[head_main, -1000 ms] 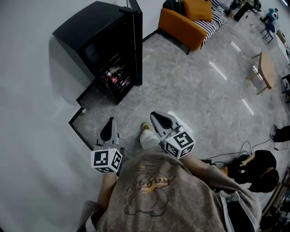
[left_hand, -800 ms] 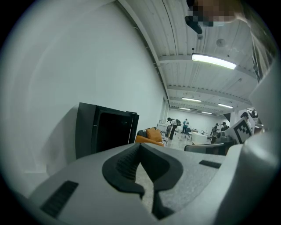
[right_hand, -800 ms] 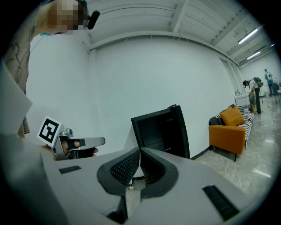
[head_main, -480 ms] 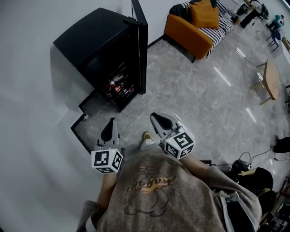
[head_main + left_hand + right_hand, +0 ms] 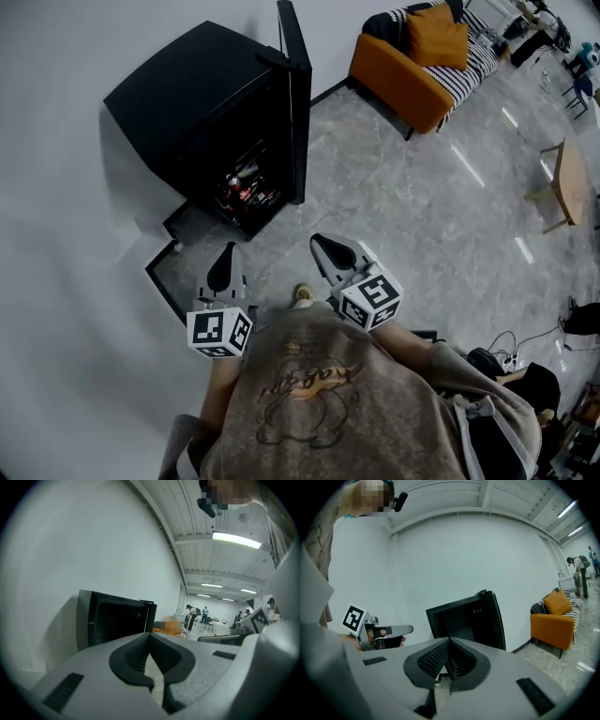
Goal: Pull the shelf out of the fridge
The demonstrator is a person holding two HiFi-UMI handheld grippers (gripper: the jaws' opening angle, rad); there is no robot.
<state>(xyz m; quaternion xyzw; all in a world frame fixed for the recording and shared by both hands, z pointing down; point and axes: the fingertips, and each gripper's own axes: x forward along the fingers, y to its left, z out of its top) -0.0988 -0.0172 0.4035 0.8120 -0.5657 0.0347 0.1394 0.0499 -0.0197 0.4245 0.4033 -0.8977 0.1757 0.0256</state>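
Note:
A black fridge (image 5: 187,84) stands against the white wall with its door (image 5: 298,103) swung open. Inside it, a wire shelf (image 5: 251,192) carries bottles and cans. Both grippers are held in front of the person's chest, well short of the fridge. My left gripper (image 5: 229,247) is shut with nothing in it, and so is my right gripper (image 5: 317,240). In the left gripper view the closed jaws (image 5: 150,634) point at the fridge (image 5: 117,620). The right gripper (image 5: 449,640) also faces the fridge (image 5: 464,616), with the left gripper (image 5: 389,631) at its left.
An orange sofa (image 5: 412,66) with a striped cushion stands beyond the fridge door. A small wooden table (image 5: 567,178) is at the right, and cables and bags (image 5: 511,361) lie on the grey floor. Several people (image 5: 194,616) stand far off.
The fridge and sofa have slid lower and rightward in the head view as the person comes nearer. Both grippers stay shut in the same carried pose.

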